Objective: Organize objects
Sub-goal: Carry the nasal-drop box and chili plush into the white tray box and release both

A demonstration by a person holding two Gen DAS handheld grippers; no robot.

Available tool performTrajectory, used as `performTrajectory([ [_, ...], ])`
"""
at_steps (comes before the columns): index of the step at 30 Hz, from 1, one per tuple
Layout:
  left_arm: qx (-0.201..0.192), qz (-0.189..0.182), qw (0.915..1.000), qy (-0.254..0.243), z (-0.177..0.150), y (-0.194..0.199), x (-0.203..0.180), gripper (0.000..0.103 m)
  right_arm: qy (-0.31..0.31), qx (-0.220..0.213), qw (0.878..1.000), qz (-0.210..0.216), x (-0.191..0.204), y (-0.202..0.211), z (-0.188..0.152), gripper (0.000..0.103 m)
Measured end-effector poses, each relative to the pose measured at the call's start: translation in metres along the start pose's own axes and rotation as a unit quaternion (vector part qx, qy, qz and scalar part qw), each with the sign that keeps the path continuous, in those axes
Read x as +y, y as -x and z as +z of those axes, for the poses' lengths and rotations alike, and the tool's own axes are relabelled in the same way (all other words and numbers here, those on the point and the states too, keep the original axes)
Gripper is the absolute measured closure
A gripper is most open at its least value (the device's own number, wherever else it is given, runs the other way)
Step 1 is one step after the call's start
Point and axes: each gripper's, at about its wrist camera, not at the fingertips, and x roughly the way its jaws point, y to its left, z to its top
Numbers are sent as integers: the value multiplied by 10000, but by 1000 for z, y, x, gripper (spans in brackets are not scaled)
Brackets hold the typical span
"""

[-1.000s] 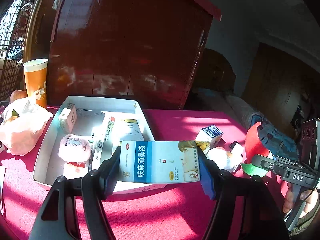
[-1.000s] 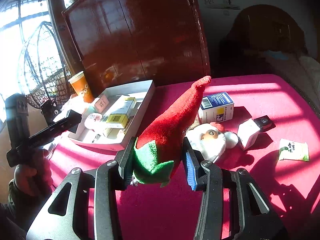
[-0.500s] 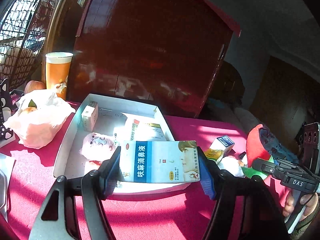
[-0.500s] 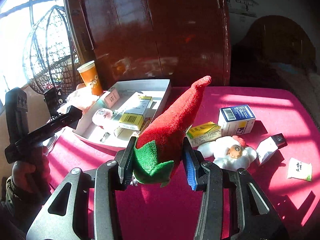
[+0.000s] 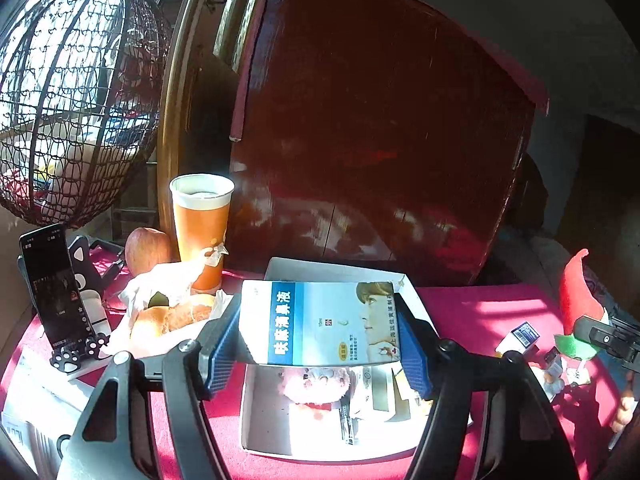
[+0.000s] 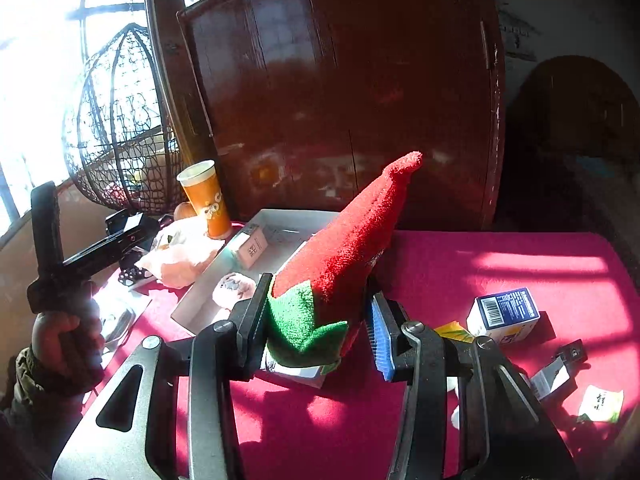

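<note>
My left gripper is shut on a blue-and-white medicine box, held flat between the blue pads above the white tray. A pink plush and several cartons lie in the tray beneath it. My right gripper is shut on a red plush hat with a green brim, whose tip points up and to the right. It hangs just right of the tray. The hat also shows at the right edge of the left wrist view.
An orange paper cup, an apple, a bag of bread and a phone on a stand crowd the tray's left. On the red cloth to the right lie a blue-white box, a small black-white box and a green sachet. A dark wooden cabinet stands behind.
Both grippers have risen and shifted left with their loads. The medicine box now hangs over the tray, and the hat has come up beside it.
</note>
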Motion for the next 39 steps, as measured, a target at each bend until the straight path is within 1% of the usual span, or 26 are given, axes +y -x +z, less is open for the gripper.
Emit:
performTrajectory([
  [2,-56,327,9990,-302,12,-9,-12,34,119,28,9999,57,12,-10,12,60],
  [4,-112,498,9975,-491,21,-21,-23,34,261,69,9996,99,25,-24,22,60],
  [5,-75,532,9971,-546,24,-28,-27,34,333,115,9993,117,32,-32,26,60],
  [8,151,530,9970,-541,27,-50,-29,34,369,364,9983,281,48,-62,31,60],
  [11,346,464,9974,-437,25,-68,-22,34,354,674,9963,388,59,-91,28,60],
  [15,600,235,9979,-77,17,-86,-2,34,382,921,9940,449,72,-121,19,60],
  [16,656,271,9975,-48,13,-90,2,34,384,972,9935,462,75,-127,17,60],
  [21,697,524,9958,-287,1,-102,2,34,408,1209,9907,481,82,-155,4,60],
  [24,777,505,9954,-262,-3,-109,2,34,376,1311,9894,494,83,-165,-2,60],
  [31,1035,661,9916,-415,-15,-132,-2,34,538,1455,9866,507,90,-180,-12,60],
  [33,1075,726,9906,-435,-17,-136,-3,34,615,1466,9860,498,92,-181,-16,60],
  [39,1083,751,9893,-624,-20,-144,-14,34,698,1469,9854,501,93,-183,-23,60],
])
